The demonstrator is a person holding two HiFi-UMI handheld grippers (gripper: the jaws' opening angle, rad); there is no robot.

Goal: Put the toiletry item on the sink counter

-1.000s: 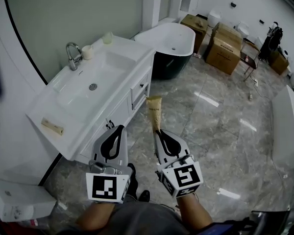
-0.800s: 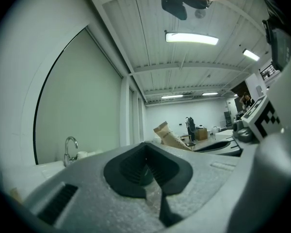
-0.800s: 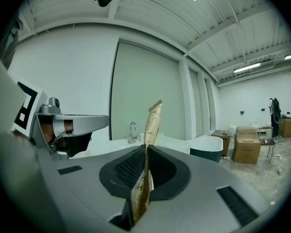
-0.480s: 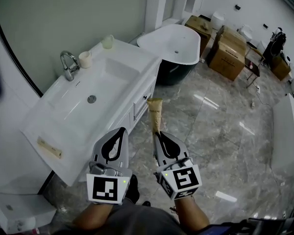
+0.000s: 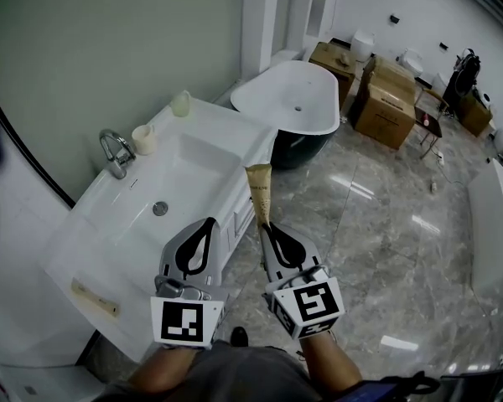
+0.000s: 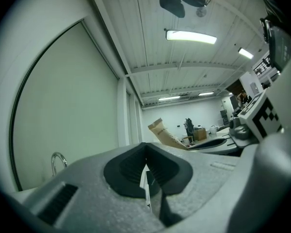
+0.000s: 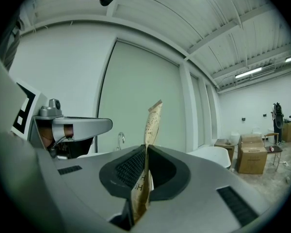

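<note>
- Long white sink counter point(image 5: 235, 132) with a sunken basin: ahead and to the left of both sets of jaws, below them. It is the task's destination.
- Curved chrome faucet point(image 5: 114, 151): at the counter's back edge, far left of the jaws.
- Small cream cup point(image 5: 143, 139): just beside the faucet, on the counter top.
- Left gripper point(image 5: 199, 229): jaws pressed together with nothing between them. It is held level above the counter's front edge.
- Tan, flat-crimped toiletry tube with dark print point(image 5: 259, 189): stands nearly upright out of the right jaws, crimped end uppermost. It is in the air beside the counter's near corner, not on it.
- Right gripper point(image 5: 270, 229): jaws clamped on the tube's lower part. The right gripper view shows the tube point(image 7: 153, 120) pinched between the ribbed pads.
- White oval freestanding bathtub point(image 5: 289, 99): beyond the jaws, on the marble floor.
- Step in hand, as judged: carrying the tube to the counter.
- Next move, as judged: swing the right jaws left over bare counter top, lower until the tube rests, then part the jaws.
</note>
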